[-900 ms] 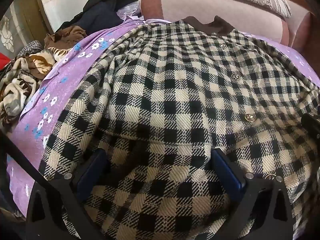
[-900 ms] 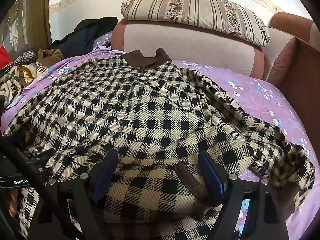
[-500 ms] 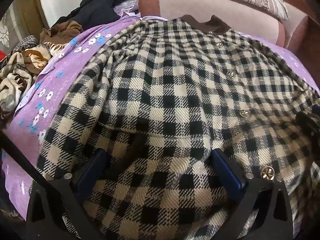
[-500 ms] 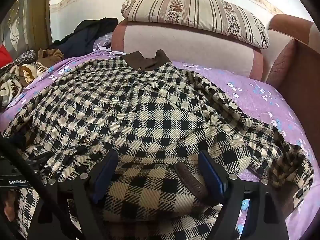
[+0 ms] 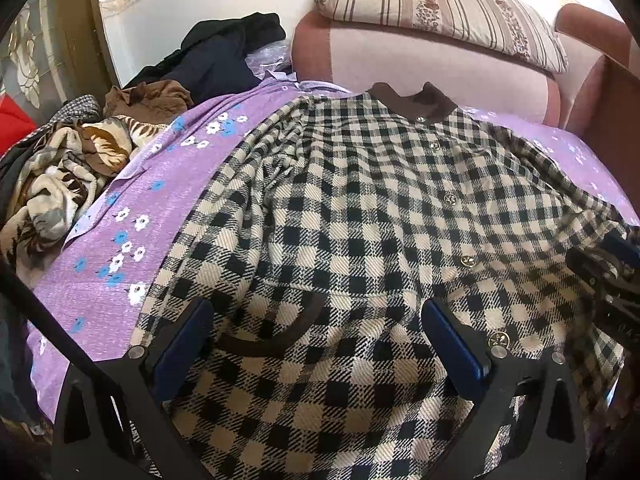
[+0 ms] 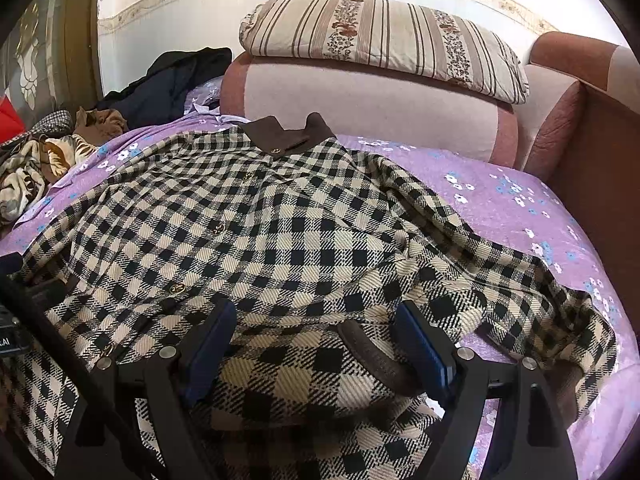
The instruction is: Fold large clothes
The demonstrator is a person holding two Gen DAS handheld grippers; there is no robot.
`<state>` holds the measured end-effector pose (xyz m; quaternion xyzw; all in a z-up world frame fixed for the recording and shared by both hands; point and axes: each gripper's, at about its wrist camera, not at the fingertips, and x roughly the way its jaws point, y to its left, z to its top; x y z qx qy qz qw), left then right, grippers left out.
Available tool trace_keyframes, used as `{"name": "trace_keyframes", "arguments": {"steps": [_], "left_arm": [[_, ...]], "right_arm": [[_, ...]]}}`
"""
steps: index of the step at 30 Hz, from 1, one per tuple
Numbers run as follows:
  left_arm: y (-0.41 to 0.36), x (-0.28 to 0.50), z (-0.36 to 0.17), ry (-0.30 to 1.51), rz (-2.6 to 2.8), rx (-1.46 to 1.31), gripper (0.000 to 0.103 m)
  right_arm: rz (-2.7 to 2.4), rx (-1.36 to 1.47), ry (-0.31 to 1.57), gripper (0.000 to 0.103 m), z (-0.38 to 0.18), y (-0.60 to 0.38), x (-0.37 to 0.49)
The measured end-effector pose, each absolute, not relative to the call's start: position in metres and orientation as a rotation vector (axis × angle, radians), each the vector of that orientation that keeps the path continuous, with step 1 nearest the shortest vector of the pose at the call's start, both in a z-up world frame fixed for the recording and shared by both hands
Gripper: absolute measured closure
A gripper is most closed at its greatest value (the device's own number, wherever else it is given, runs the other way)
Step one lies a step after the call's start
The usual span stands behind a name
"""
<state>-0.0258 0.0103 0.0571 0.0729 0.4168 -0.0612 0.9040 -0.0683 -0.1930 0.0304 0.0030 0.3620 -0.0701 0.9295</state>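
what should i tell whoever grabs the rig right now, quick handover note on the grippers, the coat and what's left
Left gripper: open, jaws wide over the lower left front of the checked coat, gripping nothing.
Right gripper: open, over the lower right front near a brown-trimmed pocket, gripping nothing.
The coat lies face up, buttoned, on the purple floral sheet, brown collar toward the sofa back. Its right sleeve trails out to the side.
Done: coat laid out roughly flat. Left: every fold; none shows yet, and the sleeves likely go in first.
Pile of other clothes waits at the left.
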Motion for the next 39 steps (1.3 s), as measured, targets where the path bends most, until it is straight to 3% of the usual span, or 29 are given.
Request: {"name": "trace_keyframes", "arguments": {"steps": [25, 39], "left_arm": [[0.028, -0.043, 0.078, 0.796, -0.150, 0.072, 0.000], [0.012, -0.116, 0.107, 0.727, -0.179, 0.084, 0.000]], "right_arm": [[-0.187, -0.003, 0.655, 0.017, 0.062, -0.190, -0.089], [-0.267, -0.006, 0.546, 0.017, 0.095, -0.175, -0.164]]}}
